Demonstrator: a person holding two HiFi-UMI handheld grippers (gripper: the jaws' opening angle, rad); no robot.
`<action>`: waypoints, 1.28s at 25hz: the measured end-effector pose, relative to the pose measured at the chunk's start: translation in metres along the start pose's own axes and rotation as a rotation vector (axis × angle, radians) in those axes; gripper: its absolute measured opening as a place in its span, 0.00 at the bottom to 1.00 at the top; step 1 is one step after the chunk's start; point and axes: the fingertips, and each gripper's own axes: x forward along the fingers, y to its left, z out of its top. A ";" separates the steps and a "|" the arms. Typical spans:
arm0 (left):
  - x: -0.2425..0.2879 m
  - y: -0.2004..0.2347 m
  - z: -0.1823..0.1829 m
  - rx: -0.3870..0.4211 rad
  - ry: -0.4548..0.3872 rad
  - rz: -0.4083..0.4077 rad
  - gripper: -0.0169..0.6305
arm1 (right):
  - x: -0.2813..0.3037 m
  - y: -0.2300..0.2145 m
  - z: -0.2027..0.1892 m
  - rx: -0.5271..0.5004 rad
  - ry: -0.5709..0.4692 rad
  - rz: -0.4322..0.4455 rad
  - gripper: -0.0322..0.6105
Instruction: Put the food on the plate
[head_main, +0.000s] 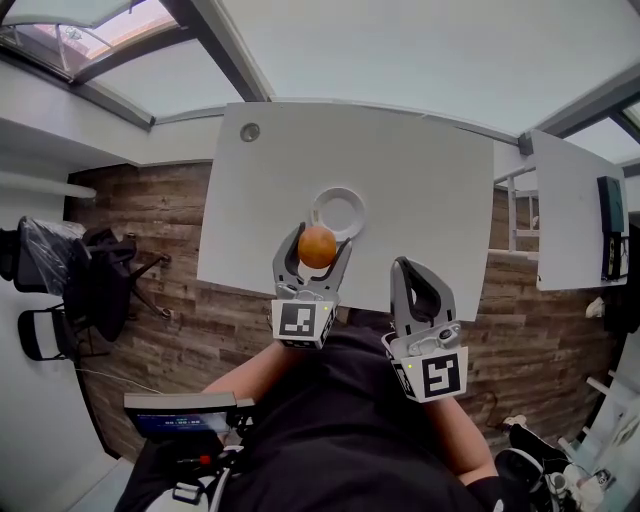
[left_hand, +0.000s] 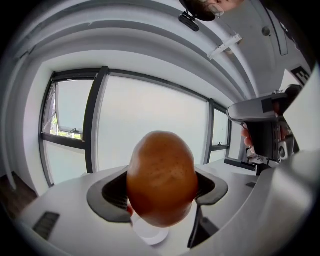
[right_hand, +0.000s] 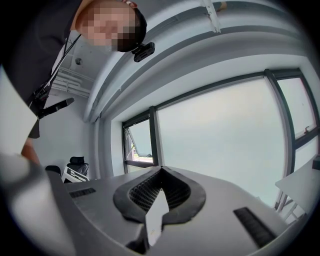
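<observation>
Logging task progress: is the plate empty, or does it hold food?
Empty. The plate shows bare white inside in the head view; the orange-brown food is clamped in the left gripper.

1. Big white table (head_main: 420, 200) fills the middle of the head view, with a small round grey grommet (head_main: 249, 131) near its far left corner
2. Second white table (head_main: 570, 215) off to the right, set apart from the first one. There's a dark flat thing (head_main: 612, 225) on it, might be a tablet or a screen, too small to tell
3. Brown wood plank floor (head_main: 140, 230) under both
4. Black office chairs (head_main: 100, 275) bunched up at the left
5. Dark device with a lit bluish screen (head_main: 185, 415) at the bottom left
6. Left gripper view looks at a wide window (left_hand: 150, 130) with dark frames, all pale and washed out
7. Right gripper view has a big pane (right_hand: 230, 145) too, plus a small tilted-open pane (right_hand: 137, 145) left of it
</observation>
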 end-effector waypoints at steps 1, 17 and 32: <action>0.003 0.001 -0.004 0.000 0.010 0.000 0.55 | 0.001 -0.002 0.000 -0.001 0.000 -0.002 0.05; 0.059 0.017 -0.064 0.088 0.174 -0.014 0.55 | 0.006 -0.036 -0.005 0.009 0.023 -0.061 0.05; 0.085 0.030 -0.123 0.098 0.305 -0.010 0.55 | 0.012 -0.040 -0.010 -0.007 0.034 -0.051 0.05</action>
